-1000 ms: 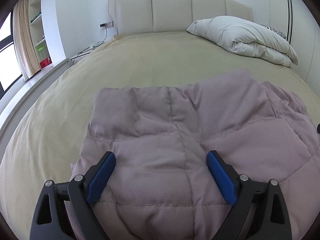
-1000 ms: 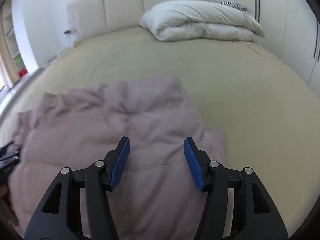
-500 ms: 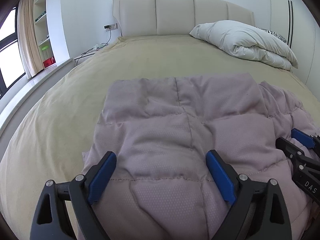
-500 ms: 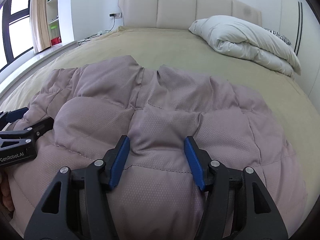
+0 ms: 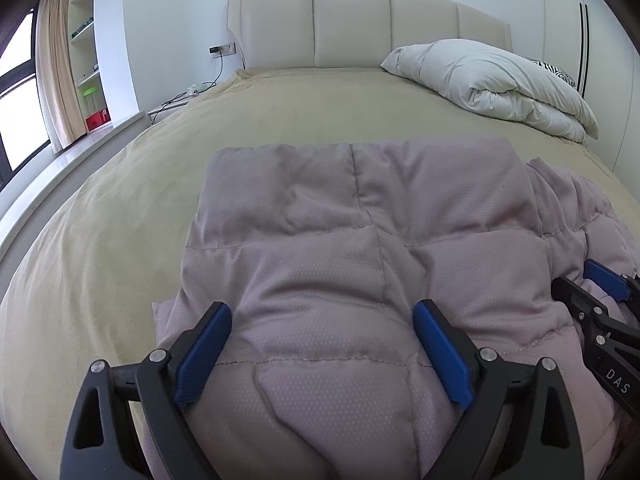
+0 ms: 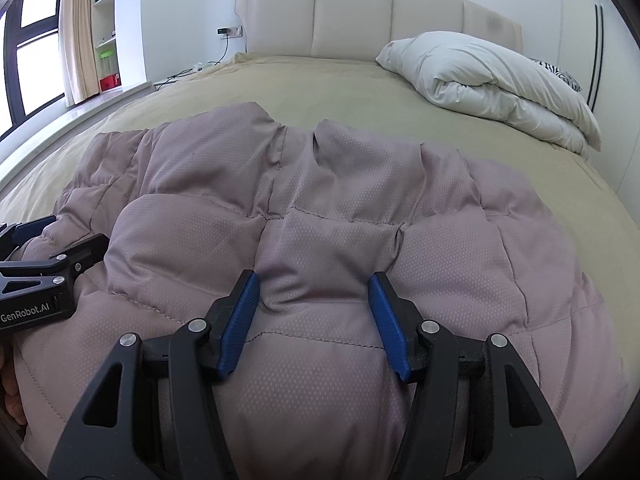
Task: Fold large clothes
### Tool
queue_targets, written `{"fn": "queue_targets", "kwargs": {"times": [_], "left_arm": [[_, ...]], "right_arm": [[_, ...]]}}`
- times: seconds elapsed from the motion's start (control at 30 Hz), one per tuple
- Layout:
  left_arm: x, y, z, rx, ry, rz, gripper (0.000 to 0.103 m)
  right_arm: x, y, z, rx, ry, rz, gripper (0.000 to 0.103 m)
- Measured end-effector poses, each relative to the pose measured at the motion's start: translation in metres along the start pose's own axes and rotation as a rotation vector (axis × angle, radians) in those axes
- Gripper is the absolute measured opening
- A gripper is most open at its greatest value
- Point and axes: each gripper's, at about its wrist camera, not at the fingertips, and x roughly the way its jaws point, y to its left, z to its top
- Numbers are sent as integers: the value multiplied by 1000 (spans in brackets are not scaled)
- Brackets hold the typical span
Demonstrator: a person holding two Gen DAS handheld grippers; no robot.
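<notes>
1. Left gripper (image 5: 322,354): jaws spread wide, pressed down over the mauve quilted jacket (image 5: 360,248), nothing pinched.
2. Right gripper (image 6: 314,322): jaws half apart, a puffy ridge bulging between them; a real grip I can't tell.
3. Jacket lies on the beige bed (image 5: 300,108), near end.
4. White duvet (image 6: 492,80) folded by the headboard (image 5: 352,26).

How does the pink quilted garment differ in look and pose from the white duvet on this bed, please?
The pink quilted garment lies spread fairly flat at the near end of the bed; the white duvet sits bundled in a thick fold by the headboard. The garment shows stitched panels and dotted fabric; the duvet looks plain and creased. Both are padded and soft.
</notes>
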Motion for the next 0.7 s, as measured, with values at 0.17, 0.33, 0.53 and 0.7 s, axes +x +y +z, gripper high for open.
{"fn": "queue_targets", "kwargs": {"times": [0.17, 0.33, 0.53, 0.7], "left_arm": [[-40, 25, 7, -105, 9, -90, 91], [-88, 73, -7, -164, -18, -38, 92], [-85, 128, -38, -307, 116, -148, 92], [-65, 126, -43, -360, 207, -346, 95]], "right_arm": [[-5, -3, -5, 19, -20, 17, 56], [-19, -8, -2, 43, -16, 59, 62], [-80, -37, -1, 105, -28, 202, 95], [-125, -105, -8, 213, -35, 275, 95]]}}
